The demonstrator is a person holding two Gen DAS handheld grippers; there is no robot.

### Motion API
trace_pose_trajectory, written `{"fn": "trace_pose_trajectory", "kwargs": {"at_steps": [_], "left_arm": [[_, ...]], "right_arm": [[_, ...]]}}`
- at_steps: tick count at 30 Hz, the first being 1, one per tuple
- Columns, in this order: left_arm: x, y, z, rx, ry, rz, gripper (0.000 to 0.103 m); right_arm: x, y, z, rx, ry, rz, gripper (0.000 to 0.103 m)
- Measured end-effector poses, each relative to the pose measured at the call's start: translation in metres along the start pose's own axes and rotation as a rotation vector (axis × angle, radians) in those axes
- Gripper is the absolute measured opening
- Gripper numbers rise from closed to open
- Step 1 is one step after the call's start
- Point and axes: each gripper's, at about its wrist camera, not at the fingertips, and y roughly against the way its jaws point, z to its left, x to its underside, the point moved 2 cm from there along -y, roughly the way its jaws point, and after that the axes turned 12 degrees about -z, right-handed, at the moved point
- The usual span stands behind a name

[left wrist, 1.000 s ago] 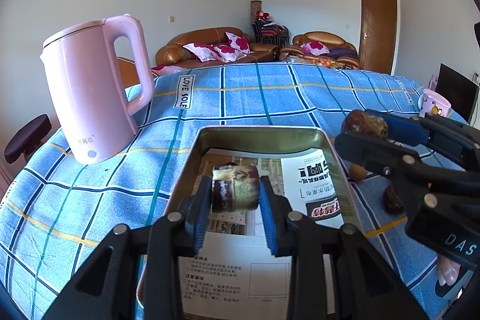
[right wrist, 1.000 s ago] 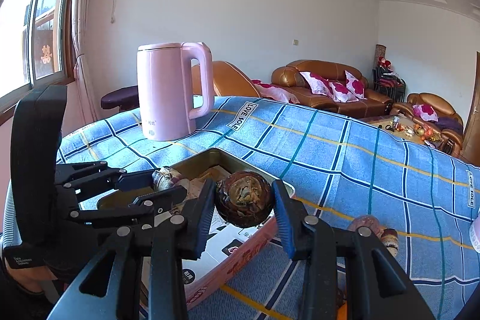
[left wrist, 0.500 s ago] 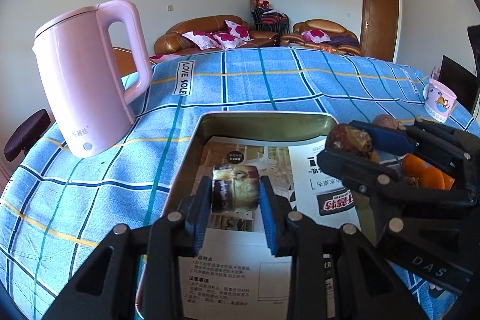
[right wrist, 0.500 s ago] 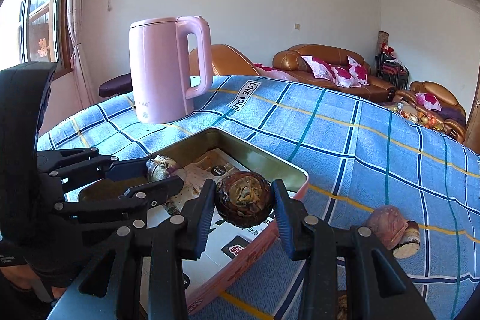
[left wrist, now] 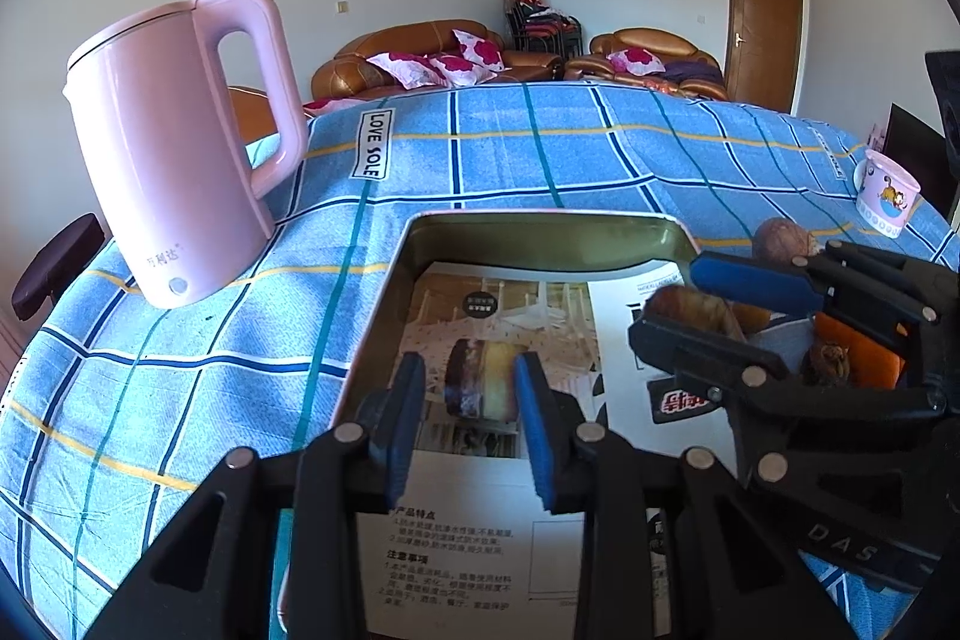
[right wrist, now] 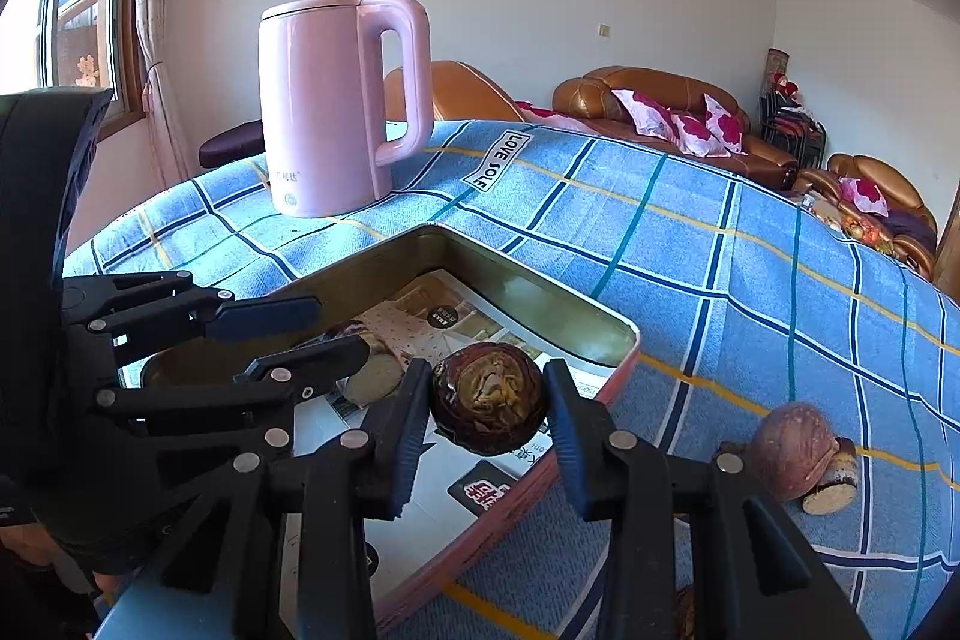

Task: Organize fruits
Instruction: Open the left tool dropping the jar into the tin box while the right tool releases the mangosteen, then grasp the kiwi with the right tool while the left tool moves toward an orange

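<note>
A metal tray (left wrist: 540, 235) lined with printed paper lies on the blue checked cloth; it also shows in the right wrist view (right wrist: 540, 298). My left gripper (left wrist: 471, 394) is open over the tray, and a cut brown fruit piece (left wrist: 480, 385) lies on the paper between its fingers, also visible in the right wrist view (right wrist: 375, 370). My right gripper (right wrist: 486, 415) is shut on a round dark brown fruit (right wrist: 487, 406) above the tray's right part; it shows in the left wrist view (left wrist: 696, 310) too.
A pink kettle (left wrist: 174, 148) stands left of the tray. A brown fruit (right wrist: 789, 451) with a cut piece (right wrist: 831, 487) lies on the cloth right of the tray. Orange fruits (left wrist: 858, 358) sit behind the right gripper. A mug (left wrist: 885, 193) stands far right.
My left gripper has opened and let go of the cut fruit piece, which now lies in the tray. My right gripper has moved over the tray with the round fruit.
</note>
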Motion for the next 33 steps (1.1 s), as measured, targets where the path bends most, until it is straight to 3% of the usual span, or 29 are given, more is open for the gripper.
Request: {"fn": "trace_pose_trajectory", "kwargs": {"at_steps": [2,4,13,19,27,33], "left_arm": [[0.0,0.003,0.002,-0.01,0.003,-0.005,0.04],[0.001,0.008,0.004,-0.016,0.013,-0.016,0.053],[0.001,0.047,-0.009,0.029,0.046,-0.113,0.089],[0.005,0.067,-0.05,0.106,0.035,-0.146,0.092],[0.015,0.065,-0.101,0.184,-0.017,-0.112,0.092],[0.013,0.067,-0.125,0.213,-0.052,-0.109,0.092]], "right_arm": [[0.0,0.002,-0.002,0.021,-0.002,-0.008,0.052],[0.001,0.006,-0.005,0.025,-0.014,-0.016,0.056],[0.011,0.054,-0.009,0.049,-0.018,-0.081,0.065],[0.033,0.11,-0.035,0.155,-0.036,-0.094,0.067],[0.08,0.166,-0.096,0.354,-0.139,-0.029,0.067],[0.097,0.165,-0.112,0.35,-0.177,0.016,0.067]]}}
